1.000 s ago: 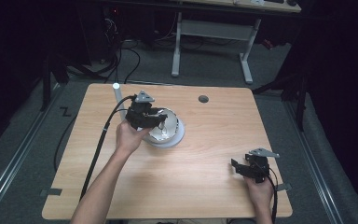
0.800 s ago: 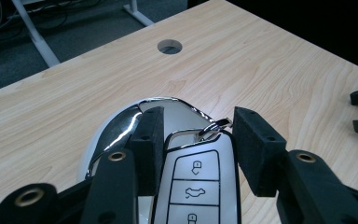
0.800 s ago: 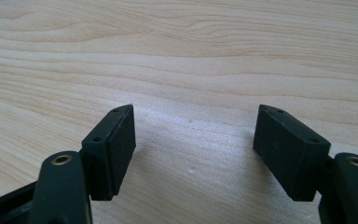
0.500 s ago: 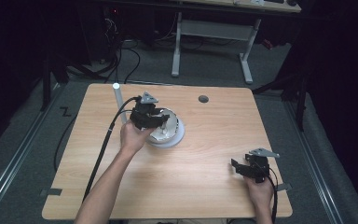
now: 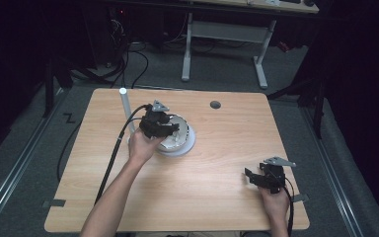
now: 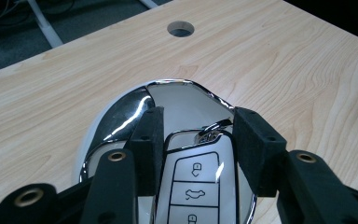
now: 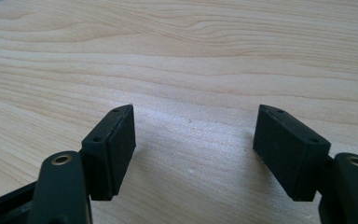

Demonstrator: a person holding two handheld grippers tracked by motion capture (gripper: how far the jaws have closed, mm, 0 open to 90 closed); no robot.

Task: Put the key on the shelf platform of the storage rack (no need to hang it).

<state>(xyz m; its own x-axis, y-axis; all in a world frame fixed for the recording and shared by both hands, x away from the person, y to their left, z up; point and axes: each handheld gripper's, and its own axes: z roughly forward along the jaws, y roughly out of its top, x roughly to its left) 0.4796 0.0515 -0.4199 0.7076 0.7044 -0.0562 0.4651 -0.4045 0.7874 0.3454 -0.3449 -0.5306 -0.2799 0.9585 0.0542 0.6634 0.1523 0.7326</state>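
A car key fob [image 6: 195, 184] with a silver rim and several buttons sits between the black pads [image 6: 148, 137] of my left gripper [image 6: 196, 140], which is shut on it. The fob hangs just over a shiny chrome dish [image 6: 121, 114] on a white base. In the high view the left gripper [image 5: 170, 131] is over that dish [image 5: 188, 143], left of the table's middle. Near the front right corner my right gripper [image 5: 254, 177] rests low over the wood. Its jaws [image 7: 193, 144] stand wide open with bare wood between them.
A white upright post [image 5: 125, 106] stands just left of the dish. A round cable hole [image 5: 215, 104] lies in the table's far side, also seen as a cable hole [image 6: 181, 29] beyond the dish. The wooden table [image 5: 217, 197] ends close behind the right hand.
My left gripper, with the key fob in it, has sunk a little toward the dish and shifted slightly right. The right gripper has stayed where it was.
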